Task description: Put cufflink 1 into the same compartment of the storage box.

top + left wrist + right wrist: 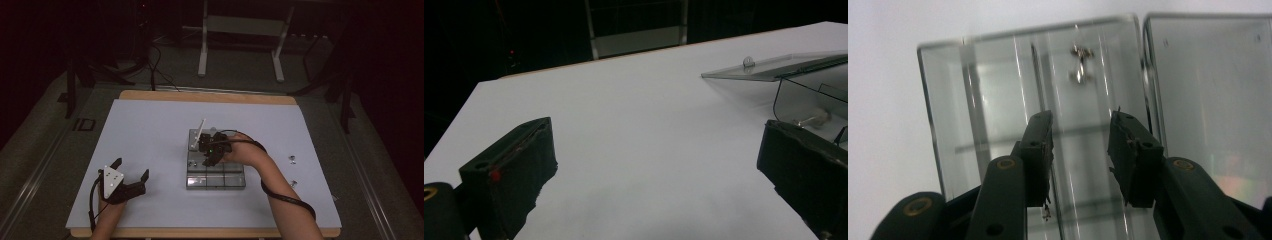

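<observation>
Small metal parts going into a clear compartment box

Lower left of the high view, the left hand-held gripper (131,170) rests released on the counter (150,130). At centre, the right hand-held gripper (207,159) hovers over the clear compartment box (216,181), jaws parted and empty, one screw (1080,64) already in a cell; two more screws (292,160) wait at right.

box (216,175): table (150,135) centre | screw (1079,64): inside box | two screws (291,160): right of box

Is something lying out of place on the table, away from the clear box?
Yes. Two small metal parts lie loose on the white table, right of the clear compartment box, while one similar part sits inside a compartment.
</observation>
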Tool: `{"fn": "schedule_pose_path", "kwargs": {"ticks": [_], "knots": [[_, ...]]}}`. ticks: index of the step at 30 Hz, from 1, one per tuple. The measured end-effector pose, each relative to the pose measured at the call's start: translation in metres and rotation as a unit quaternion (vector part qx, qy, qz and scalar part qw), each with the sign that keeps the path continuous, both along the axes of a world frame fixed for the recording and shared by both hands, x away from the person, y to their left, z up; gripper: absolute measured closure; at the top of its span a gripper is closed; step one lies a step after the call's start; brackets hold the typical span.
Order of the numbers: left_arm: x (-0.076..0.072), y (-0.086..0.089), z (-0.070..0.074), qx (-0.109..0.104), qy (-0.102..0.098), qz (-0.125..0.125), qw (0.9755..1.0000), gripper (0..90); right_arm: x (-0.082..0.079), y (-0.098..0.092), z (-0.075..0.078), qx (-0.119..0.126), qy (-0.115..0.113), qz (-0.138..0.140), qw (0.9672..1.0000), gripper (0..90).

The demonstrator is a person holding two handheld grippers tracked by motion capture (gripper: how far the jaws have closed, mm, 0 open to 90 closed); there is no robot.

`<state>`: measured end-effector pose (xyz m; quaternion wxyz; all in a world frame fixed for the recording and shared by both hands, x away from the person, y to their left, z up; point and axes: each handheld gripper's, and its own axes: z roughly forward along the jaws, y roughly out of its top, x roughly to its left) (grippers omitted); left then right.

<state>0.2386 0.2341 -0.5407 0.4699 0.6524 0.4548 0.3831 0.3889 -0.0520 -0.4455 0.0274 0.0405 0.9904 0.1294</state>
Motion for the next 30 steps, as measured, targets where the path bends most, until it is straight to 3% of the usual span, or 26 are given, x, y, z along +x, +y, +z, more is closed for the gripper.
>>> {"fn": "schedule_pose_path", "kwargs": {"ticks": [6, 20, 30], "knots": [[0.0, 0.0, 0.0, 0.0, 0.001, 0.0, 1.0, 3.4, 0.002, -0.022, 0.004, -0.022, -0.003, -0.004, 0.9997, 61.4], [0.0, 0.0, 0.0, 0.0, 0.002, 0.001, 1.0, 3.4, -0.002, -0.072, 0.018, -0.044, -0.014, 0.007, 0.9989, 60.7], [0.0, -0.001, 0.0, 0.003, 0.002, 0.003, 1.0, 3.4, -0.006, -0.114, 0.026, -0.065, -0.019, -0.007, 0.9977, 60.7]]}}
